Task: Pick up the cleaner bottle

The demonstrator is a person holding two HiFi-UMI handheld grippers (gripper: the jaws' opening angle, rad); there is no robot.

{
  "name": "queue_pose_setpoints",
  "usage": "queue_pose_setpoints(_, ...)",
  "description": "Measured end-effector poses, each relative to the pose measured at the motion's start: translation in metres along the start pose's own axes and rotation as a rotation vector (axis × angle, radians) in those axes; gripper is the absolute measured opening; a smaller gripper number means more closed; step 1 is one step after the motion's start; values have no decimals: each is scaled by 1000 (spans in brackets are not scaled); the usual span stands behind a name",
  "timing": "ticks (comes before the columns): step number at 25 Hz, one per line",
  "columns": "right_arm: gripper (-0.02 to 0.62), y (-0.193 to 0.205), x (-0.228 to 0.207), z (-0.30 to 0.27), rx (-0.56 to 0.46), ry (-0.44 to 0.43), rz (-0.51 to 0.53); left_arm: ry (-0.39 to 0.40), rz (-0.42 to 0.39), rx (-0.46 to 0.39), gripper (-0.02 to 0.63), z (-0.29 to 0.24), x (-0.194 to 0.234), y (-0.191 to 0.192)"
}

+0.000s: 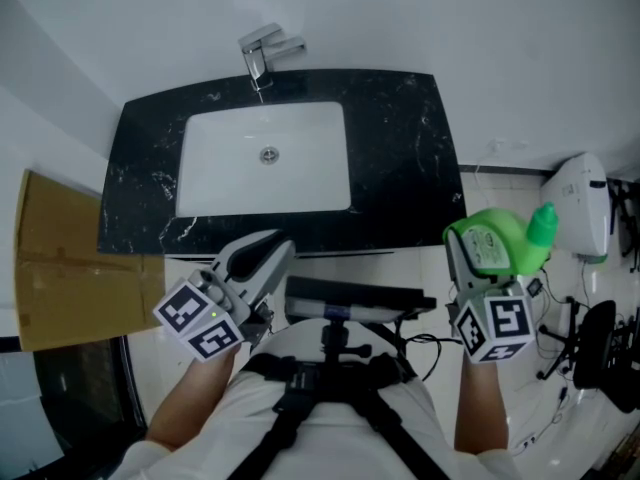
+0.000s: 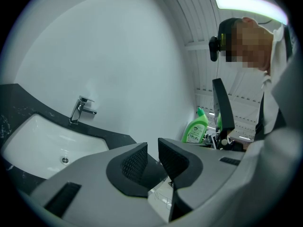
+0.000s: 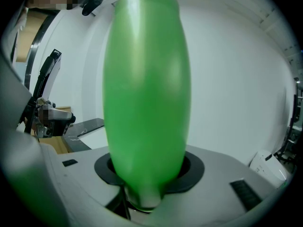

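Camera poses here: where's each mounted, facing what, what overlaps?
Head view: on the person's head, steeply down at sink and counter; forearms, left gripper, right gripper show.
Left gripper view: along its own empty jaws toward faucet; person's torso at right.
Right gripper view: along its jaws, clamped on the cleaner bottle, toward the wall.
Shared: head and left gripper views both show sink, faucet, cleaner bottle.

We see a black marble table set against a white wall, a white sink sunk into it and a chrome tap behind. Brown cardboard stands at its left. A strip light glows overhead.
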State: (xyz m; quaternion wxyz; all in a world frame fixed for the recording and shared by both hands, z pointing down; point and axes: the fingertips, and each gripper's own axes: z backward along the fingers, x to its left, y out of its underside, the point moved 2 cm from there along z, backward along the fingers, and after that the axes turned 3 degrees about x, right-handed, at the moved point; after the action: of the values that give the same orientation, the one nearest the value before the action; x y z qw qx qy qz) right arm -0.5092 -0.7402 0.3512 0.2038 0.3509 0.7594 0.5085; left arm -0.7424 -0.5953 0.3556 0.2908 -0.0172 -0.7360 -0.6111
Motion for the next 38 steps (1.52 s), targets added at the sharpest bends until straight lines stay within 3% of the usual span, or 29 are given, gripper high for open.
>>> queue_pose_setpoints(38, 173, -4, 12, -17, 14, -32, 9, -13, 0, -4, 71, 5, 0, -2)
